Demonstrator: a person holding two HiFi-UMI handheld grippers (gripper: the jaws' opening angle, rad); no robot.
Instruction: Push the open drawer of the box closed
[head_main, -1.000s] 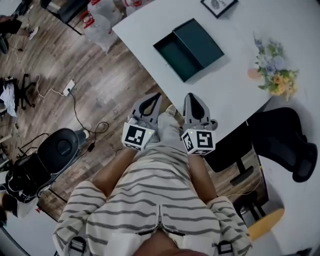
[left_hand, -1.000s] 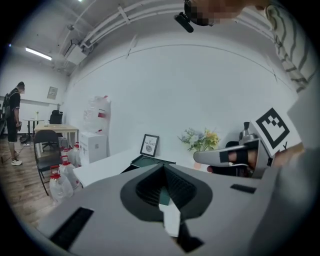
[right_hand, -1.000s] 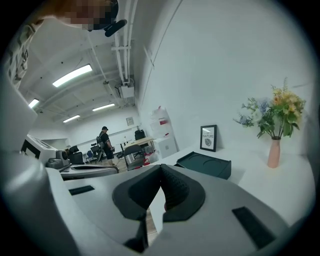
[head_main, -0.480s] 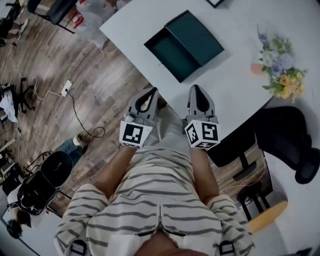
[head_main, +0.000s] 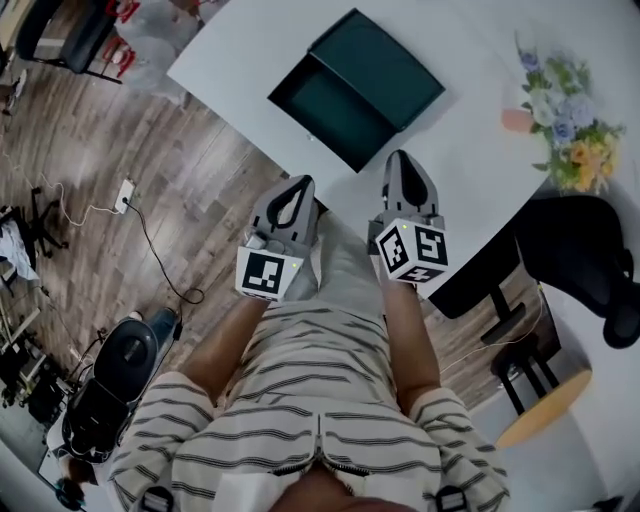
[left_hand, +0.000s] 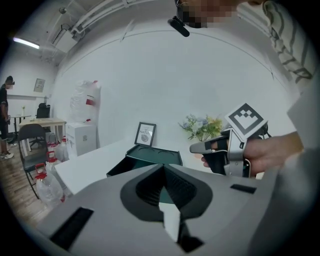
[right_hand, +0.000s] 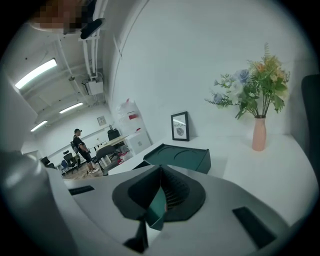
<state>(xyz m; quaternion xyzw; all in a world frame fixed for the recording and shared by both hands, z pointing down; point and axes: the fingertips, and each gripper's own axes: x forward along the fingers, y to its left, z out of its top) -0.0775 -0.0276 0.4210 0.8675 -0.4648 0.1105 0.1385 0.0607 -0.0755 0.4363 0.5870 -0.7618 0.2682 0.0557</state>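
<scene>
While the drawer of the dark green cardboard box gapes open, my left gripper and right gripper, both closed and empty, hover short of it, so I judge the push not begun.

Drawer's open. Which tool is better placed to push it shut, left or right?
Left, probably. The left tool, shut, faces the outer end of the drawer, which must slide into the box. The right tool, also shut, sits off to the drawer's side corner.
</scene>
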